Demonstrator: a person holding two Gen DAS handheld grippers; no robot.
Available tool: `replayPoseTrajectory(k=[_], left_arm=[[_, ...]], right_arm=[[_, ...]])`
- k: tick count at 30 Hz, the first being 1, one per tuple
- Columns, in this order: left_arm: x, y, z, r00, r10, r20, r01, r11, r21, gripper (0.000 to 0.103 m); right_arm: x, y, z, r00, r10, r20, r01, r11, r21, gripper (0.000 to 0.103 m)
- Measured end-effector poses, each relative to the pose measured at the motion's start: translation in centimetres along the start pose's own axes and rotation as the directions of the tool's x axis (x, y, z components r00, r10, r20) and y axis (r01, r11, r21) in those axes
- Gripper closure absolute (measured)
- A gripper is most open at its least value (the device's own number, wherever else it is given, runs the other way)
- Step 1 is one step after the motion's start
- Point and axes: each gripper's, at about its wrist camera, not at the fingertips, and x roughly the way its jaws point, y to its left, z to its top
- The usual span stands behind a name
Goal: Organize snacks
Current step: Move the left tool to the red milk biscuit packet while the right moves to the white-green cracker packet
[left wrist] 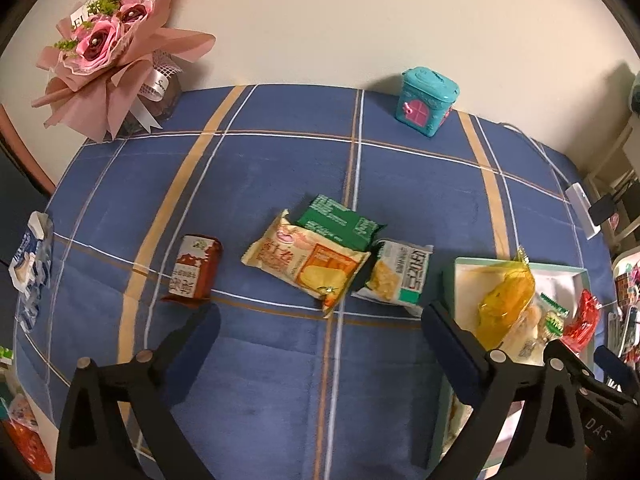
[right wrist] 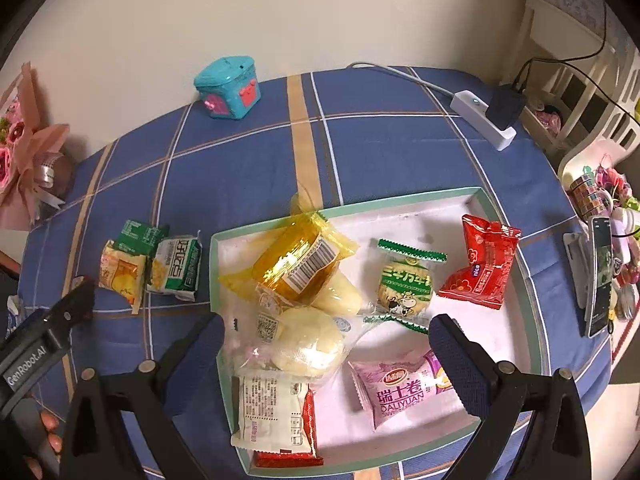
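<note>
My left gripper (left wrist: pixel 320 320) is open over bare blue cloth, with nothing between its fingers. Just beyond it lie a red-brown packet (left wrist: pixel 192 270), a yellow-orange packet (left wrist: pixel 306 262), a green packet (left wrist: pixel 342 222) partly under it, and a white-green packet (left wrist: pixel 398 272). My right gripper (right wrist: pixel 328 332) is open above the green-rimmed tray (right wrist: pixel 400 200), and a clear bag with a pale bun (right wrist: pixel 308 344) lies between its fingers, untouched. The tray also holds a yellow packet (right wrist: pixel 296 260), a green-white biscuit (right wrist: pixel 406 284), a red packet (right wrist: pixel 480 264), a pink packet (right wrist: pixel 404 388) and a white packet (right wrist: pixel 272 412).
A pink bouquet (left wrist: pixel 104 48) and a teal toy box (left wrist: pixel 426 102) stand at the back by the wall. A power strip (right wrist: pixel 482 120) and a phone (right wrist: pixel 600 276) lie at the right. A blue-white packet (left wrist: pixel 30 260) lies at the left edge.
</note>
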Motion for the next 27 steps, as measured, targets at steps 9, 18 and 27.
replayPoseTrajectory(k=[9,18,27], left_arm=[[0.4,4.7,-0.2,0.995,0.099,-0.024,-0.1,0.995,-0.027,0.002],[-0.3,11.3,-0.4,0.989,0.146,-0.024,-0.148,0.978,-0.148,0.002],[0.4,14.1,0.1,0.991,0.13,-0.023,-0.132,0.967,-0.216,0.002]], right_arm=[[1.6,2.4,-0.8,0.996,0.05,-0.071,-0.052,0.998,-0.028,0.0],[2.1,6.0,-1.1,0.994,0.073,-0.085,-0.08,0.994,-0.08,0.0],[1.5,9.5,-0.1,0.992,0.121,-0.029,-0.124,0.984,-0.127,0.0]])
